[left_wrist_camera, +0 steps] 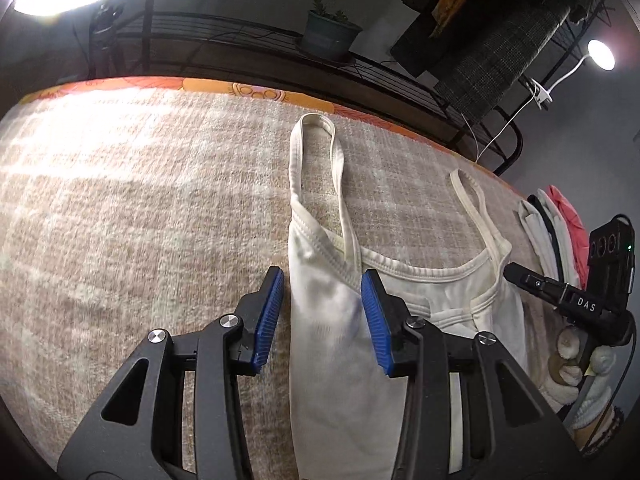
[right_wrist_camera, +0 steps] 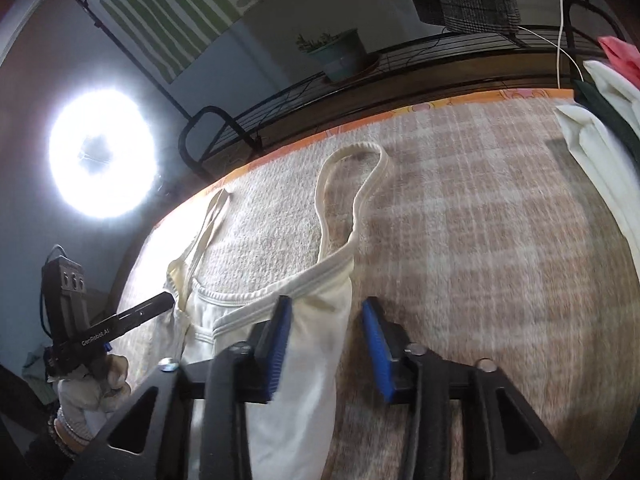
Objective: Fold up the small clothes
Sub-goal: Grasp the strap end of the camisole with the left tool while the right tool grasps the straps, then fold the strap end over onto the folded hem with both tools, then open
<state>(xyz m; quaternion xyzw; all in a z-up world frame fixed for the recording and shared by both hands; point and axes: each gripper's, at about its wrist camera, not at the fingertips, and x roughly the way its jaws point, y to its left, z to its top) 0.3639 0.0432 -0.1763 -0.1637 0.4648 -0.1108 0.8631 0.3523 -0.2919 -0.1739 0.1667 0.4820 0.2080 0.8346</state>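
A cream strappy tank top lies flat on the beige plaid blanket, straps toward the far edge. My left gripper is open, its blue pads either side of the top's left shoulder area, just above the cloth. In the right wrist view the same top shows its right shoulder and strap. My right gripper is open over the top's right edge, left pad above the cloth, right pad over the blanket. The right gripper also shows in the left wrist view.
A pile of clothes, white, dark and pink, lies at the right of the blanket, also in the right wrist view. A black wire rack with a potted plant runs behind. Bright lamps stand around.
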